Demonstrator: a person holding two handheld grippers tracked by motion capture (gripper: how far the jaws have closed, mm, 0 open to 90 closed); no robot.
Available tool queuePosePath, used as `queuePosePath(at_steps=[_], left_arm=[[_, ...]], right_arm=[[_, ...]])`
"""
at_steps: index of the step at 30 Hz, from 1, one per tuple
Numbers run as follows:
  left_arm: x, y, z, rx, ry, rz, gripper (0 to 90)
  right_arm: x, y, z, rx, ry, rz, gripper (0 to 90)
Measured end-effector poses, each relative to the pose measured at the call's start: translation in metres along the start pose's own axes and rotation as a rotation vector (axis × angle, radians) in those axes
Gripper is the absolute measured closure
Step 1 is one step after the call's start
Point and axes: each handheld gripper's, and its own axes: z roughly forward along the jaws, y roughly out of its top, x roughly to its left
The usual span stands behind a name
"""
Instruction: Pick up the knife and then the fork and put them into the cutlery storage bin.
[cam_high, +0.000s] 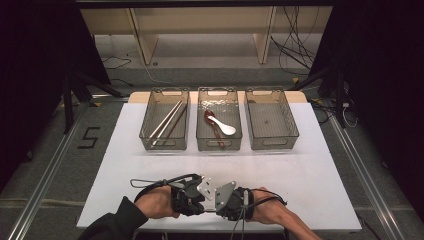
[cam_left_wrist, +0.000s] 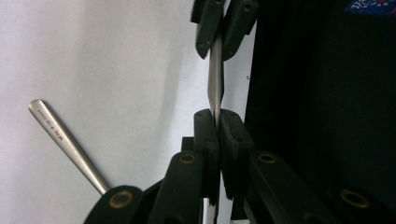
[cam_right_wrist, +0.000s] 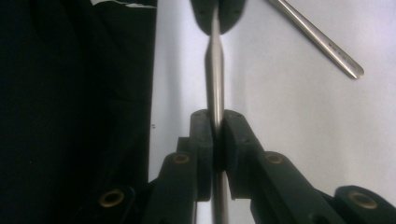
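Both hand-held grippers, left (cam_left_wrist: 217, 119) and right (cam_right_wrist: 217, 116), clamp one metal utensil (cam_left_wrist: 215, 74), probably a handover; spare utensil (cam_left_wrist: 65, 142) lies on bench (cam_high: 300, 175).

The metal utensil (cam_left_wrist: 215, 79) clamped between both grippers has its ends hidden inside the jaws, so its kind cannot be told. Beside the left gripper (cam_left_wrist: 218, 122), a second metal handle (cam_left_wrist: 65, 142) disappears behind the jaw arm; its engraving is unreadable.

I see three clear bins (cam_high: 164, 142) in a row on the far half of the white table (cam_high: 310, 180): chopsticks (cam_high: 166, 121) left, two spoons (cam_high: 218, 126) in the middle one.
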Motion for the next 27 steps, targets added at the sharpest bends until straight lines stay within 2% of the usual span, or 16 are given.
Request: queuePosePath(at_steps=[1,3,4,6,9,12,13,14,15,16,18,20,22,27], left_arm=[[0.0,0.0,0.0,0.001,-0.005,0.007,85.2],[0.0,0.0,0.0,-0.009,-0.005,0.007,85.1],[0.0,0.0,0.0,-0.013,-0.002,0.004,84.7],[0.001,-0.001,-0.001,-0.03,-0.004,-0.02,83.5],[0.003,-0.001,-0.004,-0.05,0.022,-0.03,79.5],[0.006,-0.003,-0.008,-0.084,0.059,-0.067,67.3],[0.007,-0.003,-0.01,-0.101,0.076,-0.073,65.3],[0.008,-0.004,-0.013,-0.123,0.087,-0.093,62.3],[0.009,-0.004,-0.016,-0.136,0.085,-0.112,60.4],[0.009,-0.004,-0.017,-0.145,0.089,-0.124,58.5],[0.011,-0.004,-0.02,-0.152,0.115,-0.142,52.1],[0.012,-0.005,-0.022,-0.16,0.122,-0.174,46.5],[0.014,-0.007,-0.024,-0.169,0.132,-0.196,42.3],[0.021,-0.012,-0.034,-0.21,0.166,-0.247,34.5]], right_arm=[[0.0,0.0,0.0,0.006,0.002,-0.018,84.0],[0.001,0.0,-0.001,-0.003,0.014,-0.001,84.3],[0.0,-0.001,-0.002,0.005,0.013,-0.02,84.3],[-0.001,-0.001,-0.003,0.0,0.012,-0.016,84.4],[-0.002,-0.002,-0.006,-0.011,0.008,0.011,84.5],[-0.004,-0.004,-0.009,-0.018,-0.002,0.03,84.5],[-0.005,-0.005,-0.01,-0.018,-0.018,0.031,84.5],[-0.005,-0.006,-0.01,-0.013,-0.013,0.044,84.5],[-0.007,-0.007,-0.011,-0.01,-0.025,0.044,84.6],[-0.008,-0.008,-0.011,-0.009,-0.038,0.047,84.5],[-0.009,-0.009,-0.011,-0.005,-0.032,0.055,84.6],[-0.01,-0.009,-0.011,0.001,-0.037,0.062,84.6],[-0.01,-0.011,-0.01,0.023,-0.049,0.073,84.6],[-0.015,-0.016,-0.011,0.02,-0.077,0.099,84.5]])
